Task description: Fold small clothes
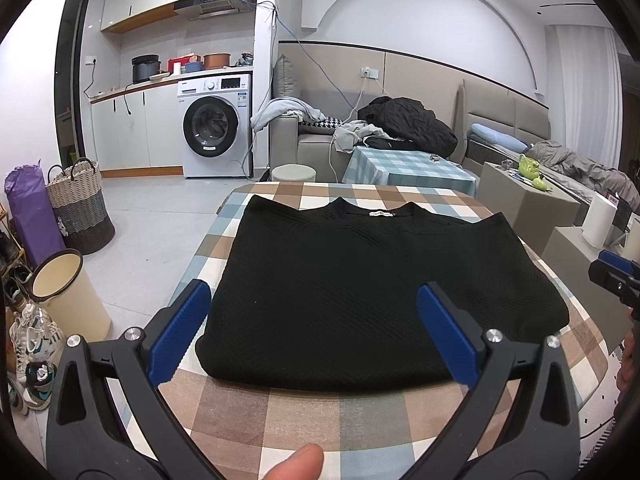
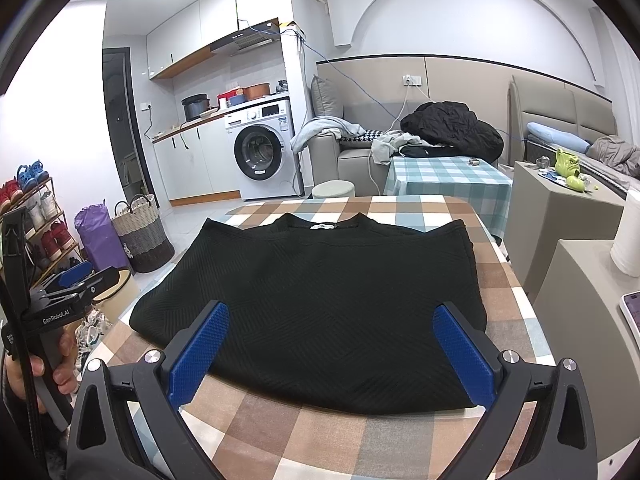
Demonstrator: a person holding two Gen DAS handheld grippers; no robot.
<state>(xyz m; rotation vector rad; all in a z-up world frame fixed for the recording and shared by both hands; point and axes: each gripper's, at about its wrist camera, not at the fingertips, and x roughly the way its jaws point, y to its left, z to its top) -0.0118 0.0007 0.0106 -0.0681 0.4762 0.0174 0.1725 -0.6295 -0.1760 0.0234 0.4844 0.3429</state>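
Checked cloth in brown, white and pale blue covers the desk [image 1: 288, 412], and a washing machine [image 1: 216, 126] and a grey sofa [image 1: 316, 148] piled with clothes are seen in the room behind it. Just ahead of both grippers a black garment [image 1: 360, 280] is laid flat on the desk, folded into a rough rectangle with its neckline and white label [image 2: 322, 226] at the far edge.

The left gripper [image 1: 314, 312] is held wide open above the near left part of the garment, its blue fingers [image 1: 182, 332] spread apart with nothing between them but the fabric below; contact with the cloth cannot be told. The right gripper [image 2: 331, 334] is likewise spread wide over the near right part of the garment, and nothing is grasped.

To the left of the left gripper a cream bin [image 1: 68, 292], a woven basket [image 1: 82, 208] and shoes are seen on the floor. Beyond the garment a second table with a blue checked cloth [image 2: 448, 180] is set before the sofa.
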